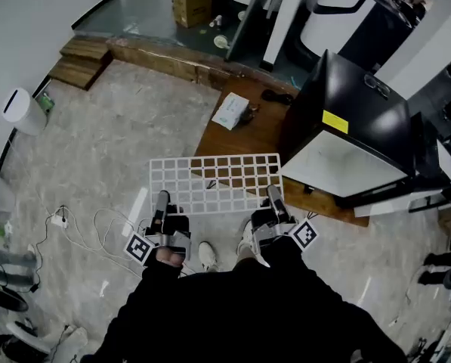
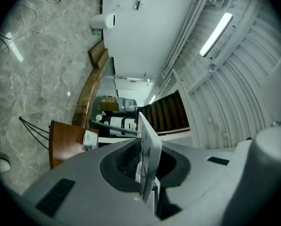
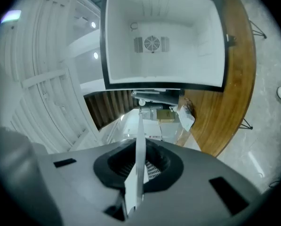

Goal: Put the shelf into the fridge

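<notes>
Your fingers on the left gripper and the right gripper pinch the near edge of the white wire shelf, which hangs flat in the air just short of the open fridge on the wooden surface. The grid looks light and stiff but probably slick. Two wide-set holds on that near rail should stop it tipping.

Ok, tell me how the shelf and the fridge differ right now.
The shelf is a flat white grid; the fridge is a black box, white inside. The shelf hangs level in the air, its near edge clamped by the left gripper and right gripper; the fridge rests on the table. The shelf is see-through; the fridge's open front shows a walled cavity. Shared: white surfaces.
</notes>
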Motion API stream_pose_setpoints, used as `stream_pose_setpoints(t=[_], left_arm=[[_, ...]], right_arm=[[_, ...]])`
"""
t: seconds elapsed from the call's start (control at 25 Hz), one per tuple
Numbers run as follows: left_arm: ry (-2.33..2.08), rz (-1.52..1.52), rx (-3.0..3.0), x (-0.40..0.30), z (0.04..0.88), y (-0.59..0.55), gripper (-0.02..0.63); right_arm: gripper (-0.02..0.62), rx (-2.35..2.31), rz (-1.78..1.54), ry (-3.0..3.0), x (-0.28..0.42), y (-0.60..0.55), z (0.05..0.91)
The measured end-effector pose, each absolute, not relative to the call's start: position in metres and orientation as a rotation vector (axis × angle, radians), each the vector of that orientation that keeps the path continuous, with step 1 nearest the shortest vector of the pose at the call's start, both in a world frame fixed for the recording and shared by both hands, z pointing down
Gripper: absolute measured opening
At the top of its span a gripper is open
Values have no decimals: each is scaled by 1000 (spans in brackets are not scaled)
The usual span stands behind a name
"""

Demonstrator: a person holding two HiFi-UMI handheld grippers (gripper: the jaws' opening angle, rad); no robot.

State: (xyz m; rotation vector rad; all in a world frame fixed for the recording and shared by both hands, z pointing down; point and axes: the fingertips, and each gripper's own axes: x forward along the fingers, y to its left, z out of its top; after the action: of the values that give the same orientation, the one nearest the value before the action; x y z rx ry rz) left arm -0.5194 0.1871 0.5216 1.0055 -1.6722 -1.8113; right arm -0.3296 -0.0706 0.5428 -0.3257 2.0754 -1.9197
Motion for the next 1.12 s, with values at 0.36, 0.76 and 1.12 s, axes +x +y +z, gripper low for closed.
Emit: stream_pose_setpoints(t=[0.36, 0.76, 1.12], left_arm=[[-1419, -1642, 1174, -445, 528, 84, 35], [-1304, -1493, 1287, -334, 524, -19, 35], [-1397, -1429, 1275, -237, 519, -99, 34]], right_arm=[[31, -608, -1717, 1935, -193, -112, 539], [31, -740, -1603, 1814, -57, -173, 534], [31, -735, -1647, 1791, 45, -245, 532]])
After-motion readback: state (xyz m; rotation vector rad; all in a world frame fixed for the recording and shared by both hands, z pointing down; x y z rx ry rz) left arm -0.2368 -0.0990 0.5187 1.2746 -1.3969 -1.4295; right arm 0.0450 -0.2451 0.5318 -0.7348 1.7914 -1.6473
